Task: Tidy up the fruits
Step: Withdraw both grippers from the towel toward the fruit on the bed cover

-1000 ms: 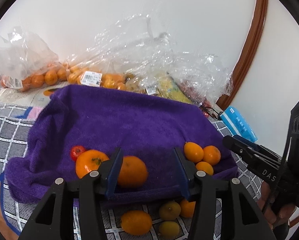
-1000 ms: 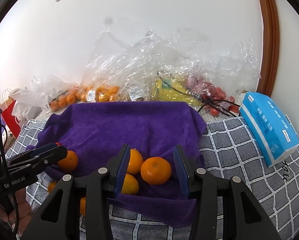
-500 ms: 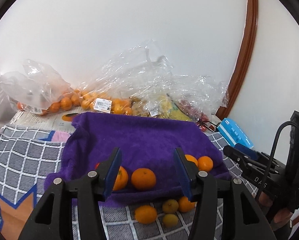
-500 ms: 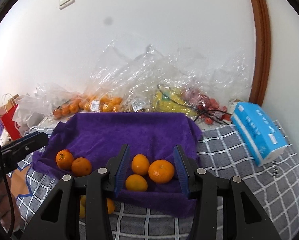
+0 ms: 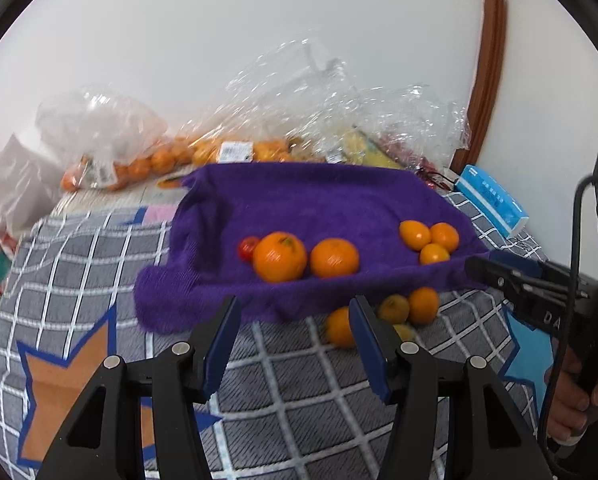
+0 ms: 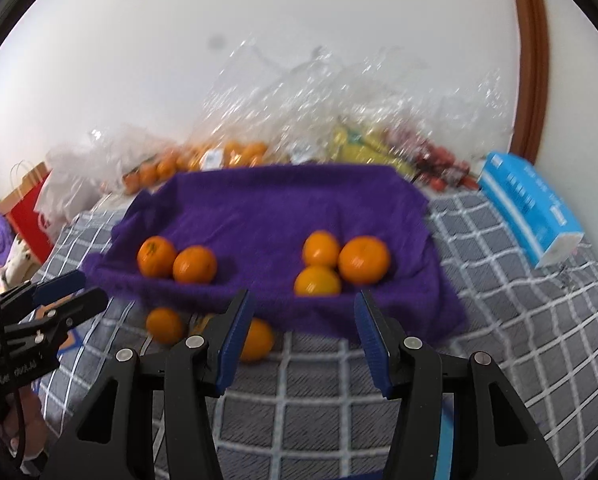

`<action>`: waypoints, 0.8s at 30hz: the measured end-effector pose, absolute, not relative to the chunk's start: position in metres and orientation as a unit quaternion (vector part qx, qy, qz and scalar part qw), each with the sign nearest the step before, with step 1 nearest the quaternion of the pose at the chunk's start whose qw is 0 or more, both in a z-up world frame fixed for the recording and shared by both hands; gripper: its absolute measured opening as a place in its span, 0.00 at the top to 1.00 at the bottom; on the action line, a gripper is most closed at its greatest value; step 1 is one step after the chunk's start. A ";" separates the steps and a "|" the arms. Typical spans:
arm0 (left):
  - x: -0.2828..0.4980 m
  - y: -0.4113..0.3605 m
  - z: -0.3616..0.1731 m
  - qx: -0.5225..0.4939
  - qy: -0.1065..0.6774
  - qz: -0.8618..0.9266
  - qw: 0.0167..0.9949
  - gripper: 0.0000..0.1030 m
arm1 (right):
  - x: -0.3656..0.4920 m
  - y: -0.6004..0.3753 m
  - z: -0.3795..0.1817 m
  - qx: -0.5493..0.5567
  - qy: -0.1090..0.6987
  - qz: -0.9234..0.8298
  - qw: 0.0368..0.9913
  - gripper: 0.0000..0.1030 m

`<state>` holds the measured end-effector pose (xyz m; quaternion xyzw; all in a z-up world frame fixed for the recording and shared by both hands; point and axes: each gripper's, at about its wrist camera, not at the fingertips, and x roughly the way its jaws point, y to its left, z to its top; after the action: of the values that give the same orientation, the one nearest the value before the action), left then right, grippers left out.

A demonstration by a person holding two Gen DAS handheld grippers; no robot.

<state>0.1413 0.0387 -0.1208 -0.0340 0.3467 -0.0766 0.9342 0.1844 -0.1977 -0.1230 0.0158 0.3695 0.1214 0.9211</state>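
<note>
Five oranges [image 6: 363, 260] sit on a purple towel [image 6: 275, 204] spread over a checked grey bedcover [image 6: 499, 320]; clear plastic bags [image 6: 299, 120] lie behind it.

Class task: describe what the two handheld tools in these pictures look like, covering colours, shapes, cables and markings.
The left tool and right tool match: black angular plastic bodies with silver pivot pins and two flat fingers faced with ribbed blue pads. Seen from the side, each carries white lettering, partly cut off, and a black cable loops by its grip.

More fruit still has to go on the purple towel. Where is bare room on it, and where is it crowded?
The purple towel is bare across its back half and between the two oranges and the trio of small citrus. Crowded: loose fruit off its front edge.
</note>
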 end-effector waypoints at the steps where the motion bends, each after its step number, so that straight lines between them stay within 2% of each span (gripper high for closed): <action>1: 0.140 0.042 -0.124 -0.041 0.348 -0.076 0.934 0.48 | 0.184 -0.194 -0.128 0.016 0.376 0.125 0.918 0.49; 24: 0.155 0.077 -0.154 -0.129 0.410 -0.046 0.902 0.47 | 0.207 -0.167 -0.167 0.019 0.442 0.136 0.887 0.49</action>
<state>0.1547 0.0772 -0.1537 -0.1290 0.4100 -0.0461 0.9018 0.2067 -0.1668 -0.1673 0.0186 0.4416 0.1357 0.8867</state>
